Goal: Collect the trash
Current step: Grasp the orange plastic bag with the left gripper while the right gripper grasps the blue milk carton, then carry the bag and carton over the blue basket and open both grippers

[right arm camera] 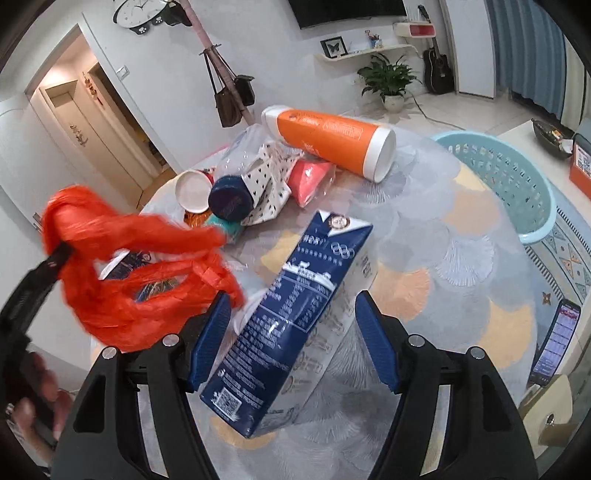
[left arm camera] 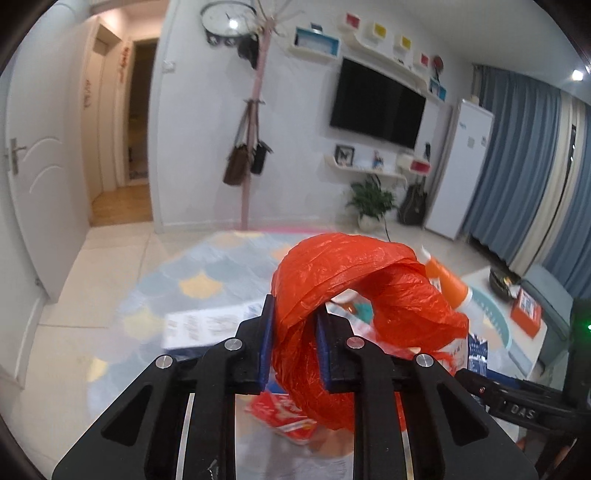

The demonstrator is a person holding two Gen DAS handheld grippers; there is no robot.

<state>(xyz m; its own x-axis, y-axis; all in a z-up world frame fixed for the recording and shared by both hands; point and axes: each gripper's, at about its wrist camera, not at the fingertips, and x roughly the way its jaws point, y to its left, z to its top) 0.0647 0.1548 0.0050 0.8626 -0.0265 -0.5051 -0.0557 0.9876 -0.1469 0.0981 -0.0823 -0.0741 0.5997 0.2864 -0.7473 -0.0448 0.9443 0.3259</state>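
I am working in a home — a living room. A flat TV (left arm camera: 376, 103) hangs on the white wall among small coloured shelves (left arm camera: 380, 35), with a round clock (left arm camera: 227, 18) beside them. A pink coat stand (left arm camera: 255, 122) carries handbags (left arm camera: 236, 164). A potted plant (right arm camera: 389, 79) and a guitar (right arm camera: 437, 68) sit on the tiled floor near blue curtains (left arm camera: 517, 158). A patterned rug (left arm camera: 155, 288) lies below, and a white door (left arm camera: 33, 177) stands by a hallway with wood flooring — all domestic, nothing industrial.
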